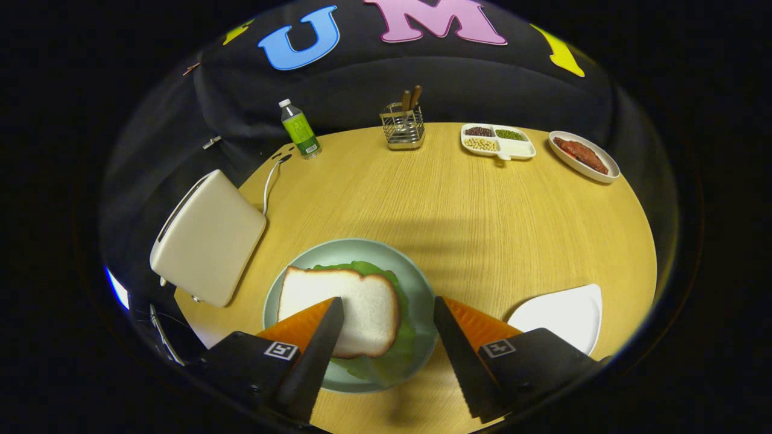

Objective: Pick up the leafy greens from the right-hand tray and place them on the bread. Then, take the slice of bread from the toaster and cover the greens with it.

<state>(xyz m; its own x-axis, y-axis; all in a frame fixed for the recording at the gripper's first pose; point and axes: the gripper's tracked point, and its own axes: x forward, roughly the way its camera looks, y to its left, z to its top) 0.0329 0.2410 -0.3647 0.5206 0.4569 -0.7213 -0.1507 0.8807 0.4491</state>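
1. Bread slice [338,307] lies flat on top of the leafy greens [386,355], whose edges peek out along its far side and its near right corner, all on the pale green plate [422,289] near us; we judge both steps of the task done or all but done.
2. We cannot see a lower slice under the greens, so we take it on trust.
3. Our gripper [389,337] hangs just above the plate with its jaws spread wide and nothing between them; the left finger overlaps the near corner of the slice, but we cannot tell whether it touches.
4. What we think is left: draw back, perhaps squaring the slice first.
5. Toaster [208,238] stands at the left, just beside the plate, its cord trailing far-left.
6. White tray [561,316] at the near right looks empty.
7. Along the far edge, well apart: bottle [300,128], wire utensil holder [402,125], divided dish [498,141], oval meat dish [584,155]. Nothing blocks a retreat.
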